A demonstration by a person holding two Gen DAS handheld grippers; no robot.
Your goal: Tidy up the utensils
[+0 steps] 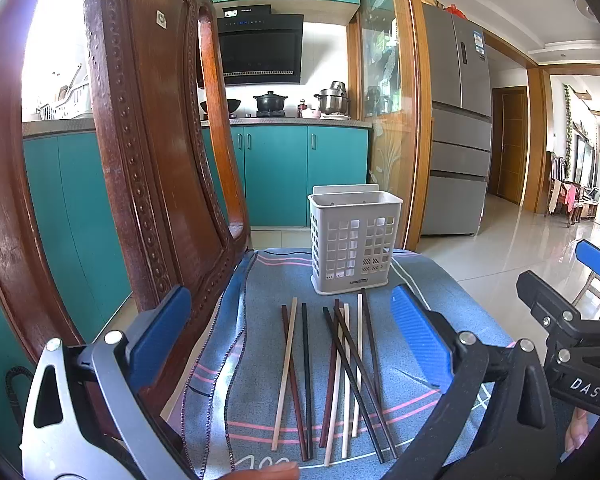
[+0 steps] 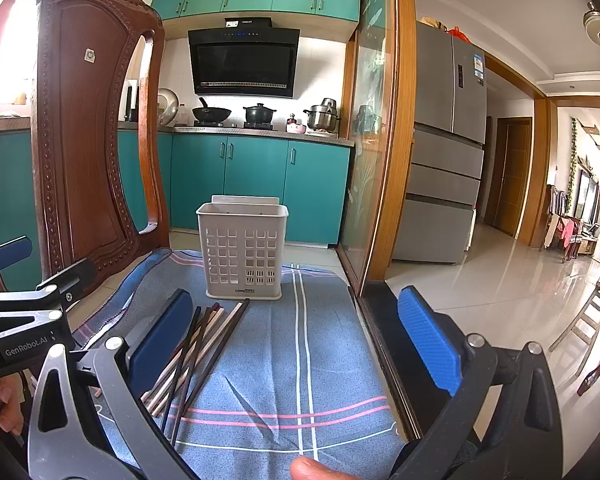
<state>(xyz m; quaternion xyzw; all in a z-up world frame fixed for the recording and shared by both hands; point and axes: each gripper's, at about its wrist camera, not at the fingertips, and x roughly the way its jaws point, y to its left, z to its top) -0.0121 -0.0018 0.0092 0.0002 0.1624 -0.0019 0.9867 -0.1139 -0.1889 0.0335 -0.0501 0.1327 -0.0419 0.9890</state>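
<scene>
Several chopsticks [image 1: 340,368], dark, reddish and pale, lie side by side on a blue striped cloth [image 1: 260,276]. Behind them stands a white slotted utensil holder [image 1: 354,240], upright and empty as far as I can see. My left gripper [image 1: 290,296] is open above the cloth, its blue pads on either side of the chopsticks and touching none. My right gripper [image 2: 296,296] is open too, holding nothing, with the chopsticks [image 2: 204,344] by its left finger and the holder [image 2: 244,248] ahead. Each gripper shows at the edge of the other's view.
The cloth [image 2: 324,340] covers a chair seat. The carved wooden chair back [image 1: 140,140] rises close on the left. To the right the seat ends above a tiled floor [image 2: 480,280], beside a glass sliding door frame [image 2: 384,160]. A thumb [image 2: 312,468] shows at the bottom.
</scene>
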